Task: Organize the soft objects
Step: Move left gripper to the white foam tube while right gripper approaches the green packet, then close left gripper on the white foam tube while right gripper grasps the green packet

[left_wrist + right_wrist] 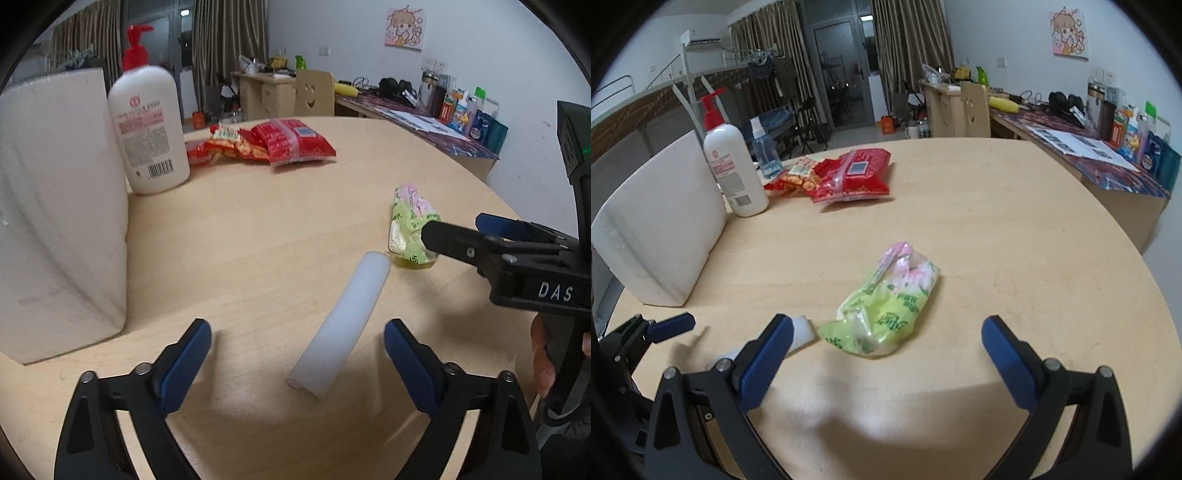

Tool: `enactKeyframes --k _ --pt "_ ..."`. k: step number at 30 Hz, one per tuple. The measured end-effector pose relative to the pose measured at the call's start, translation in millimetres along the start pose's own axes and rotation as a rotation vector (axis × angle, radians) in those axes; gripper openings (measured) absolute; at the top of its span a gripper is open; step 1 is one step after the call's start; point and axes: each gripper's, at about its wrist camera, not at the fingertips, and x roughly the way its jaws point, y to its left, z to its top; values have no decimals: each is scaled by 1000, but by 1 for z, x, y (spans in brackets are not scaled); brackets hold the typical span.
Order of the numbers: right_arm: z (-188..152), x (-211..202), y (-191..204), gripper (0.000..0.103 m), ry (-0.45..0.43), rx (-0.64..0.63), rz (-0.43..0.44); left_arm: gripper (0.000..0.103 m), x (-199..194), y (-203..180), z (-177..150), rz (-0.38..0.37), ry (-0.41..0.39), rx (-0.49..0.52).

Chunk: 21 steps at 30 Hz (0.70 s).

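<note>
A white foam stick (341,326) lies on the round wooden table (280,229), between the fingers of my open left gripper (297,349). A green and pink soft packet (886,308) lies just ahead of my open right gripper (886,347); it also shows in the left wrist view (410,221). The right gripper (461,236) appears in the left wrist view beside that packet. The foam stick's end (803,330) shows behind the right gripper's left finger. Red snack packets (273,142) lie at the far side. A white foam block (55,206) stands at the left.
A white lotion bottle with a red pump (147,129) stands beside the foam block. A small clear spray bottle (764,151) stands behind it. A desk with clutter (1108,147) and a chair (314,92) lie beyond the table's far edge.
</note>
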Motion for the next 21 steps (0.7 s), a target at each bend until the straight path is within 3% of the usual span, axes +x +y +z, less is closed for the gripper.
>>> enactKeyframes --k 8,14,17,21 --pt "6 7 6 103 24 -24 8 84 3 -6 -3 -6 22 36" --pt "6 11 9 103 41 -27 2 71 3 -11 -3 32 28 66" --pt "7 11 9 103 41 -25 3 58 2 -12 -2 25 36 79" --pt "7 10 11 103 44 -27 -5 28 -3 -17 -5 1 55 114"
